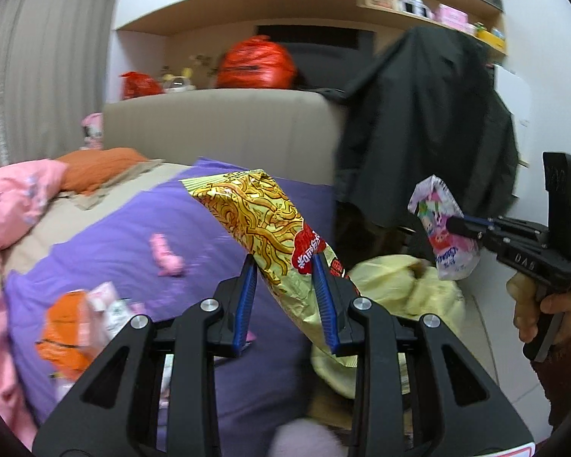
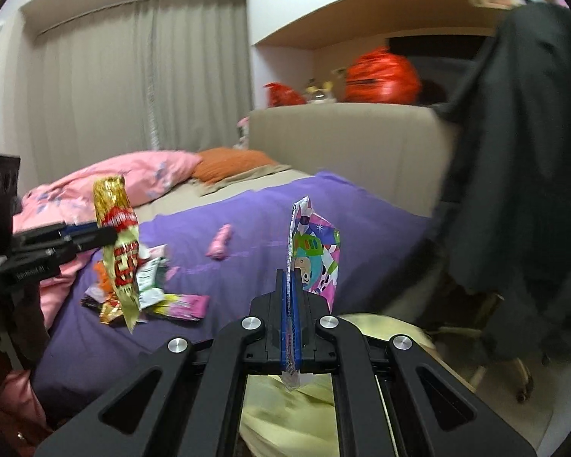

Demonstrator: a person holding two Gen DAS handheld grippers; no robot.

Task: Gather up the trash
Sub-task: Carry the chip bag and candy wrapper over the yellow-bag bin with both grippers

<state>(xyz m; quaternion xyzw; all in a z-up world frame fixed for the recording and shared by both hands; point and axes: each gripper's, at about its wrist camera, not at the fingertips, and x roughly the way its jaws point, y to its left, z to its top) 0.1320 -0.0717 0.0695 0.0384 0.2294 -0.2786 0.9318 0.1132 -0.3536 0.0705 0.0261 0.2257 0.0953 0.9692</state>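
Note:
My left gripper [image 1: 284,266] is shut on a yellow noodle snack bag [image 1: 255,213], which hangs slanted between its blue pads above the purple blanket [image 1: 133,236]. From the right wrist view the same bag [image 2: 118,251] dangles from the left gripper [image 2: 106,234]. My right gripper [image 2: 289,278] is shut on a pink cartoon-print wrapper [image 2: 318,243], pinching its sealed edge. This wrapper [image 1: 443,228] and the right gripper [image 1: 456,225] show at the right of the left wrist view. More wrappers [image 2: 148,285] lie in a pile on the blanket, and a small pink wrapper [image 2: 220,245] lies alone.
A crumpled pale yellow plastic bag [image 2: 293,411] lies below both grippers beside the bed. A black coat [image 2: 521,152] hangs at the right. Beige headboard [image 2: 346,141], pink quilt [image 2: 133,175], orange pillow [image 2: 228,165]. Red bags [image 2: 380,74] sit on the shelf behind.

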